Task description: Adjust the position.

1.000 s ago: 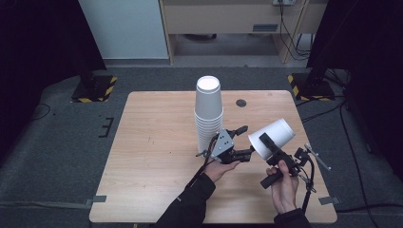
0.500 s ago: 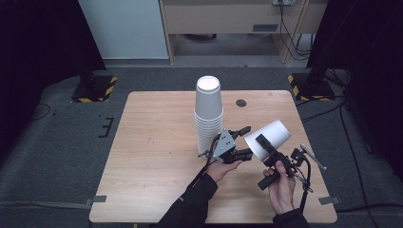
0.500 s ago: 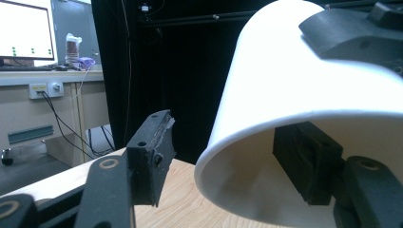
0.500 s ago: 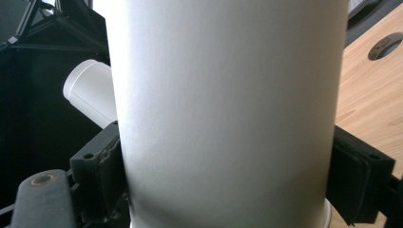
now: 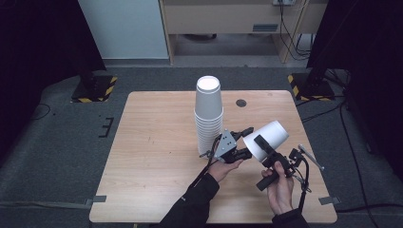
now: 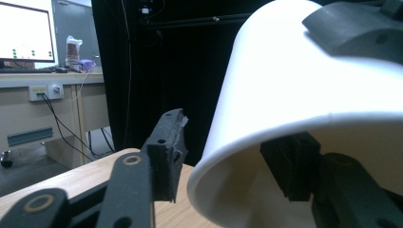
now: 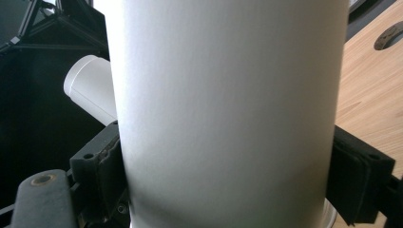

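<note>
My right gripper [image 5: 264, 145] is shut on a white paper cup [image 5: 267, 137] and holds it tilted above the table's right part, mouth toward my left gripper [image 5: 245, 141]. In the right gripper view the cup [image 7: 228, 104] stands between both pads [image 7: 354, 156], which press its sides. In the left gripper view the cup [image 6: 304, 76] has its rim between my left jaws, which have just been closing. One finger [image 6: 166, 152] stands just outside the wall and the other is inside the mouth, with a small gap still showing. A tall stack of white cups [image 5: 208, 114] stands upside down mid-table.
The wooden table [image 5: 157, 142] has a small round hole [image 5: 241, 102] near its far edge. Black stands with striped feet [image 5: 95, 90] flank the table on the dark floor. In the left gripper view a desk with a monitor [image 6: 26, 33] stands beyond the table.
The left gripper's jaws have narrowed around the cup's rim. Both hands and the held cup have stayed almost in place.
</note>
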The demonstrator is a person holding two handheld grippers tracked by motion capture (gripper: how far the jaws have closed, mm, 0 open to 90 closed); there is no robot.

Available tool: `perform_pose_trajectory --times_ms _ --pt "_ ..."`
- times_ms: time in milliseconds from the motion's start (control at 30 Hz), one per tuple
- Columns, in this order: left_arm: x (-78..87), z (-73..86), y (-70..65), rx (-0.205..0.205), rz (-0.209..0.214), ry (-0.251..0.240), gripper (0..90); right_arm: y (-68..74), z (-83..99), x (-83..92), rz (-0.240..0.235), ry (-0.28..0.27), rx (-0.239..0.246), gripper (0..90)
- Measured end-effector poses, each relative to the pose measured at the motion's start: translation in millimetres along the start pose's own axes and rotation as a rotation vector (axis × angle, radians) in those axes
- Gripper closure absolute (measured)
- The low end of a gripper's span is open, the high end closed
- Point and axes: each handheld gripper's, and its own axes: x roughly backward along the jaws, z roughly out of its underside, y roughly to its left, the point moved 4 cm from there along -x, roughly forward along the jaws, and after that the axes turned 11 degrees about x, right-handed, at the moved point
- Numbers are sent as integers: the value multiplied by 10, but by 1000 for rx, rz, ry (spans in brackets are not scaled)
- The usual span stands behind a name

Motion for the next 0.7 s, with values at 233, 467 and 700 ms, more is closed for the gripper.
perform_pose_trajectory --times_ms 233,467,700 --pt "-3 16 -12 -3 -2 -2 593 -20 29 -14 0 7 -23 152" --pt "14 22 16 0 -16 -7 682 -41 33 -13 1 12 -38 151" --pt "28 27 40 -6 -35 -14 766 -59 38 -21 -8 10 -54 148"
